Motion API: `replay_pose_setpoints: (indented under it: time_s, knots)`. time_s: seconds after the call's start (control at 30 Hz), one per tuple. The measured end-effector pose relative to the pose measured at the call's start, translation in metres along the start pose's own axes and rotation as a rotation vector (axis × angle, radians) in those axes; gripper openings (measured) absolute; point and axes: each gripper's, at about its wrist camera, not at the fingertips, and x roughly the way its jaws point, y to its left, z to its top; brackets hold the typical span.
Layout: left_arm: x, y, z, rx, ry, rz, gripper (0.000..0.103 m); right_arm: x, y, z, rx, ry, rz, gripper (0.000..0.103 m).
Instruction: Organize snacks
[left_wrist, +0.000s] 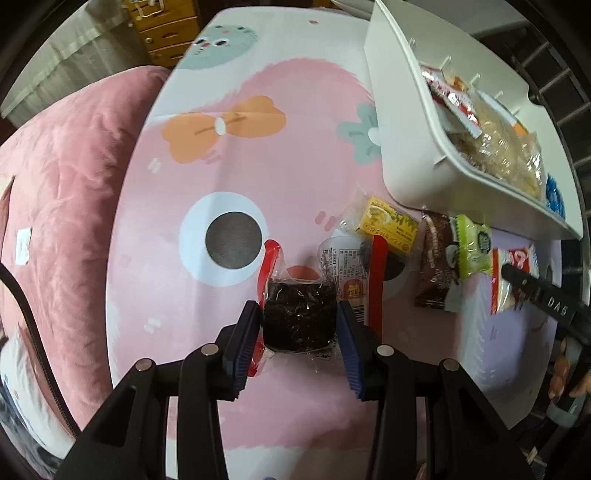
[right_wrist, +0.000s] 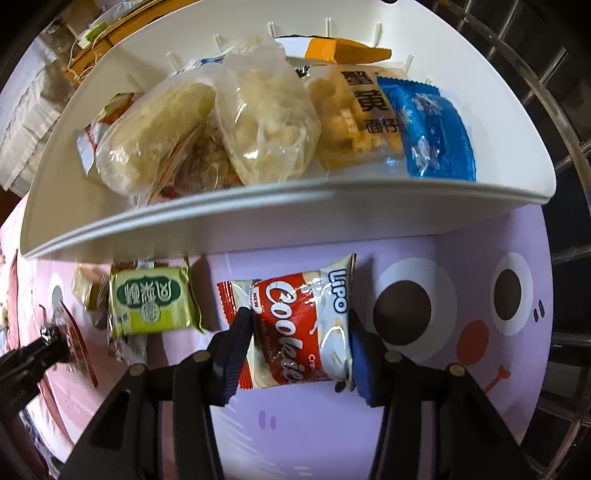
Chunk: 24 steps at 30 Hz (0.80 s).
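On the table (left_wrist: 295, 406), left gripper (left_wrist: 300, 325): I hold the dark cake packet (left_wrist: 300, 319) by its sides; soft, crushable.
Right gripper (right_wrist: 301, 332): pads pinching the cookie packet (right_wrist: 306, 321), light, slippery film, beside the white bin (right_wrist: 280, 218).

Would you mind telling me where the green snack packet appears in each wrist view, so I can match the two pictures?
Left wrist view: the green snack packet lies at the right, just below the white bin, between a brown packet and the red-and-white cookie packet.
Right wrist view: the green packet lies at the left, under the bin's front wall, left of the cookie packet.
Shared landmark: the white bin.
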Motion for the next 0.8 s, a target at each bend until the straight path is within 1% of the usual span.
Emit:
replay_pose_setpoints:
  time_s: [0.23,0.43,0.53,0.6,0.8]
  knots:
    - [-0.032,-0.008,-0.011,-0.051,-0.043,0.017,0.04,-0.01,-0.013,-0.019,-0.041,0.042,0.058,0.049]
    - [-0.059,-0.019,-0.019,-0.066,-0.076,0.027,0.04,-0.021,-0.026,-0.042,-0.042,0.083,0.143,0.049]
    - [-0.068,-0.01,-0.012,-0.074,-0.089,0.03,0.04,-0.029,-0.028,-0.056,-0.052,0.106,0.193,0.049]
    - [-0.078,-0.012,-0.008,-0.068,-0.101,0.034,0.04,-0.034,-0.024,-0.067,-0.073,0.119,0.224,0.049]
    - [-0.101,-0.02,0.011,-0.034,-0.131,0.022,0.04,-0.057,-0.003,-0.089,-0.184,0.125,0.299,0.049]
